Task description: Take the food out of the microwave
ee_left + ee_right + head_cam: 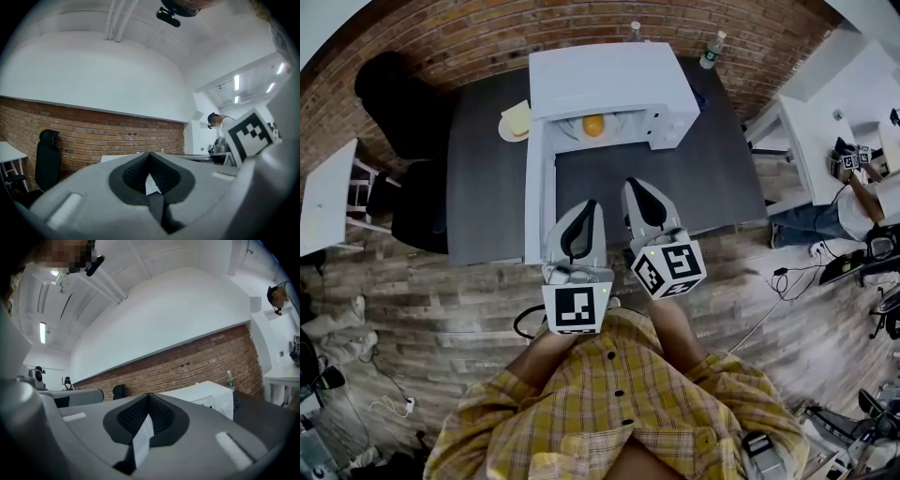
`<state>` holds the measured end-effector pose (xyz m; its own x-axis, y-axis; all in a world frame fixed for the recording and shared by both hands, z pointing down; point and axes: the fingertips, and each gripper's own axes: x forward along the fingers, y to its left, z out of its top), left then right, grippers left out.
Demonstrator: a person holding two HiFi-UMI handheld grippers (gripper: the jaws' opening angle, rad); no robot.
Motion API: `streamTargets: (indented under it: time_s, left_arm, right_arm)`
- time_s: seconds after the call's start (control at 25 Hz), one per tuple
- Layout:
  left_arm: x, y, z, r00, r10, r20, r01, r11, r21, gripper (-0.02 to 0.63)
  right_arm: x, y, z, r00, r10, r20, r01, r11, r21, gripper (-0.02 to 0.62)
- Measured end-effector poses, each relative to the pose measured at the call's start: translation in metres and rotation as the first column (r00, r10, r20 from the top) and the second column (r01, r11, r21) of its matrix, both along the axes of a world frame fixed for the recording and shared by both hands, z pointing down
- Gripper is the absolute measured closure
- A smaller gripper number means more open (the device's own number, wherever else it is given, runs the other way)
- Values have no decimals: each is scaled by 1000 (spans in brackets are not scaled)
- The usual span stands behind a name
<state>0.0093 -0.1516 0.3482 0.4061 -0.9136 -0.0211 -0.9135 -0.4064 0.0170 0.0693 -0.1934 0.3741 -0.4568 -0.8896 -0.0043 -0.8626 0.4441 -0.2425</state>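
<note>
- Orange food (593, 125) sits inside the white microwave (609, 80), far on the dark bench (487, 197); its door (538, 187) stands open at the left.
- Left tongs (590, 206) and right tongs (636, 187), both closed and empty, hover nearer.
- A plate (508, 130) lies left of the microwave.

Yellow plaid shirt (623, 422), grey left gripper (590, 203), grey right gripper (636, 184), marker cubes (577, 309)

The microwave (609, 84) is white, the food (593, 125) orange, the table (487, 187) dark grey.
</note>
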Motion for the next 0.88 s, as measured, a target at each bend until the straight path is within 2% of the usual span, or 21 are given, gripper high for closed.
streamTargets:
  time_s: [0.2,0.36,0.44,0.6,0.72,0.76,0.88]
  left_arm:
    - [-1,-10,7,1000,19,10,-19,1000,-3,606]
    - [-3,-19,11,1000,22,11,-22,1000,-18,606]
    - [-4,-23,14,1000,24,8,-24,999,-28,606]
    - [-7,-31,16,999,30,18,-30,999,-24,606]
    - [-7,-34,20,999,35,22,-34,999,-39,606]
    - [-7,-35,21,999,36,22,-35,999,-42,606]
    - [-9,-40,23,999,36,26,-35,999,-41,606]
  right_arm:
    - [1,-27,32,990,4,144,10,995,-96,592]
    - [2,-50,61,969,18,245,27,983,-180,592]
    - [3,-61,75,949,30,315,44,974,-223,592]
    - [5,-85,107,870,75,487,95,944,-316,594]
    - [7,-99,129,749,130,650,162,915,-369,597]
    - [8,-104,135,716,149,682,172,909,-379,598]
    - [10,-119,155,662,187,726,185,898,-400,598]
